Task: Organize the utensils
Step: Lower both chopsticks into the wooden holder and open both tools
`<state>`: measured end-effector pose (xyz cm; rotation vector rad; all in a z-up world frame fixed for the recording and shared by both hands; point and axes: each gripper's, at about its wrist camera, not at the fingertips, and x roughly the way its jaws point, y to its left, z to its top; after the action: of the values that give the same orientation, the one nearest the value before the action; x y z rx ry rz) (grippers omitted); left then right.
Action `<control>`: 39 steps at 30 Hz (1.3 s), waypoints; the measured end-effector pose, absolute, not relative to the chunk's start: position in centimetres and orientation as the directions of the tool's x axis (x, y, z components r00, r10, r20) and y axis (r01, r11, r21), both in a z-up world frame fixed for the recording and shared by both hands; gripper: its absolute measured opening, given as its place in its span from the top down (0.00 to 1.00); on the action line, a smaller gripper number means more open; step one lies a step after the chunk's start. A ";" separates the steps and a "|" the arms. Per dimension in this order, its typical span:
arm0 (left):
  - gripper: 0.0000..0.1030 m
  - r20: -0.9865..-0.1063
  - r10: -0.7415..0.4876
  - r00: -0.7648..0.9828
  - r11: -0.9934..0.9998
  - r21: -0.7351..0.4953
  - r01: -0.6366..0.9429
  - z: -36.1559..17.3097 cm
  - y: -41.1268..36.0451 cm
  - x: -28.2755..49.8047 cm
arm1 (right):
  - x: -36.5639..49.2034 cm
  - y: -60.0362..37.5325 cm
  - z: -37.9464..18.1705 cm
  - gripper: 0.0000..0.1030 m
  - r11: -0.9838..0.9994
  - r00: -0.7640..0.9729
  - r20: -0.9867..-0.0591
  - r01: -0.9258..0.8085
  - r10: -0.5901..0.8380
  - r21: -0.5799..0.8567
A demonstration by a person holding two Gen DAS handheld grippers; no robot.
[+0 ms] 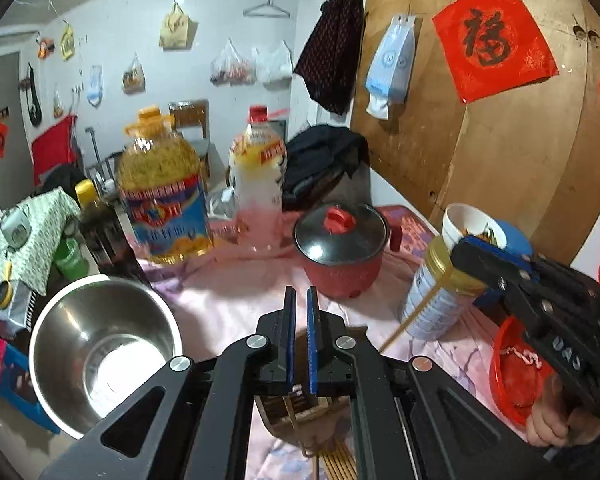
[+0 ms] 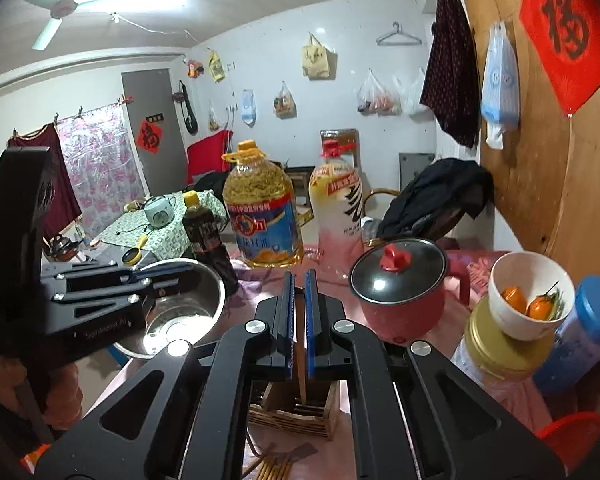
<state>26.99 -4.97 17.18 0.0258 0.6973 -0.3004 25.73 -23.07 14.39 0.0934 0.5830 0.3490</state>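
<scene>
Your right gripper grips one chopstick, your left gripper another, above the pink-clothed worktop fronting white walls.

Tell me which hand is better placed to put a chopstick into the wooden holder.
Probably right. The right gripper is shut on a chopstick that hangs over the wooden holder. The left gripper is shut too, but its load is unclear.
</scene>
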 end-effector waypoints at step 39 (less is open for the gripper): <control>0.93 -0.554 -0.297 0.778 0.949 -0.081 0.304 20.2 -4.7 25.7 | 26.3 -22.5 14.0 0.94 0.929 0.762 -0.532 -0.320 0.368 0.185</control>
<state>25.65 -4.70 20.20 0.0134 0.5972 -0.3248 26.28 -22.54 14.00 0.0853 0.5962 0.3747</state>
